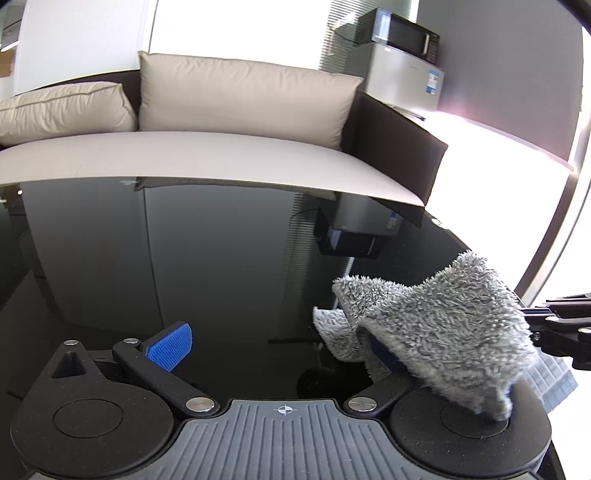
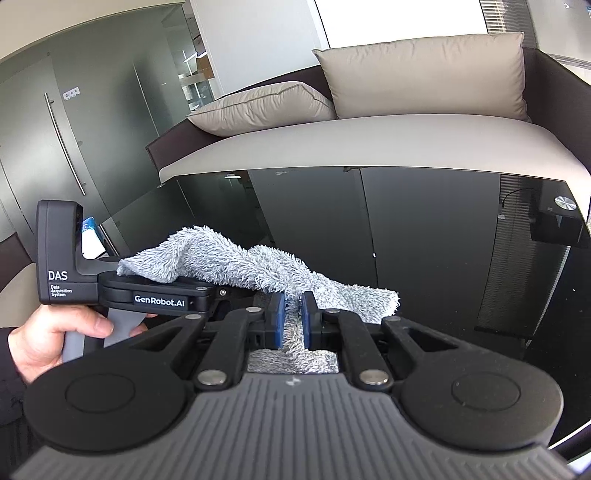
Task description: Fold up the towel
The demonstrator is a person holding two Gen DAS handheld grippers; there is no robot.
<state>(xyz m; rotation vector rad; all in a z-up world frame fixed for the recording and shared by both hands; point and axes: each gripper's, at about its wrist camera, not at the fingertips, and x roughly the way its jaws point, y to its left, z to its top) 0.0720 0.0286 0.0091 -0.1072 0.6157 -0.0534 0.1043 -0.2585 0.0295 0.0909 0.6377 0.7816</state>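
Sofa (image 1: 207,147) in beige, with two cushions (image 2: 428,77) against a dark frame, was seen filling the background beyond a glossy black table (image 1: 166,258). At the far right of the left wrist view a silver cabinet (image 1: 402,77) was seen carrying a dark microwave (image 1: 402,31); a glass door with a long bar handle (image 2: 64,144) was seen at the left of the right wrist view.

The grey shaggy towel (image 2: 258,269) was bunched on the table and draped over the left gripper (image 1: 280,354), whose fingers were spread wide. Its left blue pad (image 1: 170,345) was bare and touched nothing. Its right finger was buried under the towel, so the pad there could not be made out, and nothing was pinched between the two.

The right gripper (image 2: 291,321) was seen drawn nearly closed, with a ridge of towel clamped between its blue pads (image 2: 279,321). More towel lay under it and beyond it.

A hand (image 2: 55,339) in a dark sleeve was seen around the grey handle of the left gripper. On that gripper's body "GenRobot.AI" and "DAS Data Acquisition System" could be read. A blue label on the cabinet was too small to be read.
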